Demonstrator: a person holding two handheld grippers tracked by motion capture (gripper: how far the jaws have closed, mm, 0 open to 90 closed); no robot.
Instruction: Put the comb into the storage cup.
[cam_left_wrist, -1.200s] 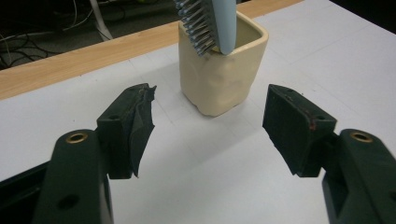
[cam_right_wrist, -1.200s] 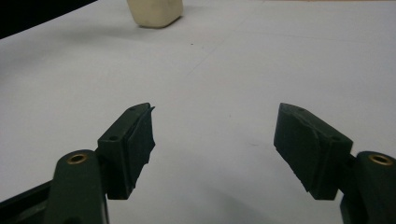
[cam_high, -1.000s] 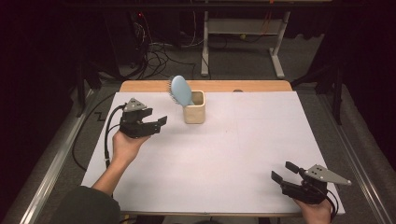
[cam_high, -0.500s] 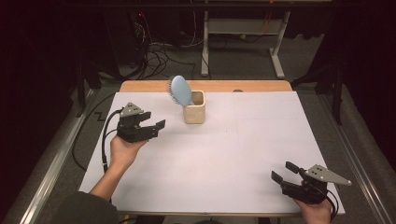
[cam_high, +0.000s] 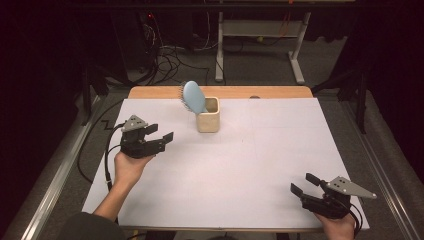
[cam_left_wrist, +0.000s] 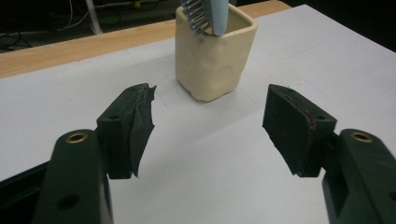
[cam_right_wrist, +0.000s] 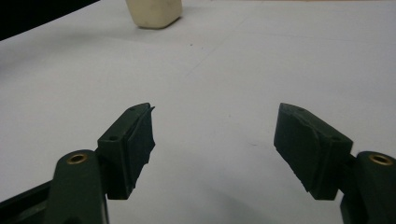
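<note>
Nearer the table now, left gripper (cam_high: 162, 139) faces hairbrush (cam_high: 194, 98) standing in cup (cam_high: 208, 121).

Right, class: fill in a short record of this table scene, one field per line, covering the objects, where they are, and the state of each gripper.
surface: white table top with a wooden strip along its far edge
container: cream square cup, upright, near the far edge
in container: light blue hairbrush, head up, leaning left out of the cup
left gripper: open, nothing between the jaws, pointed toward the cup and clear of it
right gripper: open, nothing between the jaws, at the near right corner of the table
contact: neither gripper touches the cup or the hairbrush
</note>
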